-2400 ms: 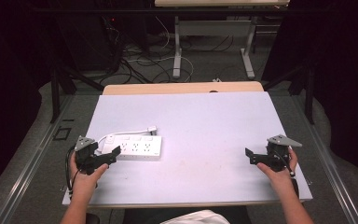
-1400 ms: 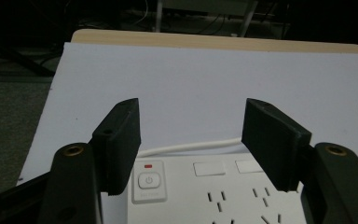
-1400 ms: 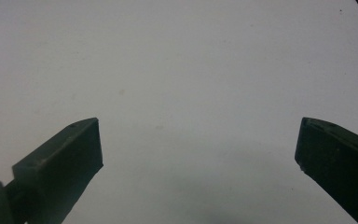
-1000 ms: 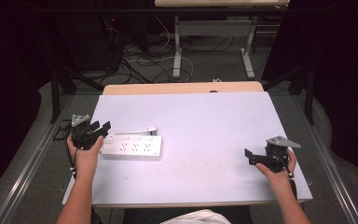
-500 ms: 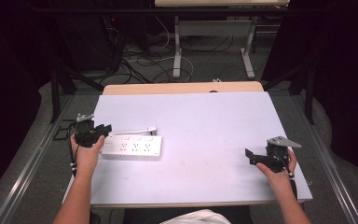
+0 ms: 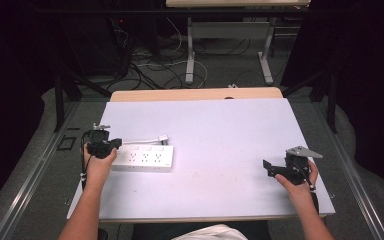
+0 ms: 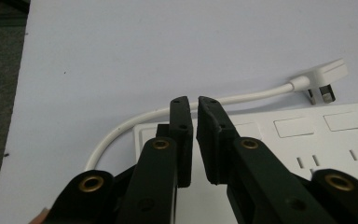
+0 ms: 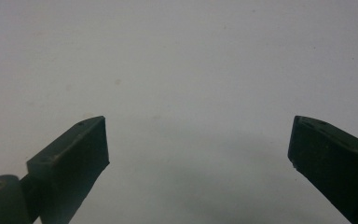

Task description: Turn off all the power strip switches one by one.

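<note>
Left tool [image 6: 111, 145] moves right onto the strip's [image 6: 145, 158] left end, jaws nearly together; right tool [image 6: 272, 167] sits wide apart over bare counter [image 6: 220, 125].

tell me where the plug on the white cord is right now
In the high view the plug lies flat on the table's left half, just behind the power strip, right of the left gripper. It sits apart from the strip.

A wide, pale lavender-white rectangular table [image 6: 220, 130] with a light wooden strip along its far edge carries, at the left of the frame, a flat white plastic power strip [image 6: 142, 159] with its short white cord and plug [image 6: 163, 138] lying just behind it.
</note>
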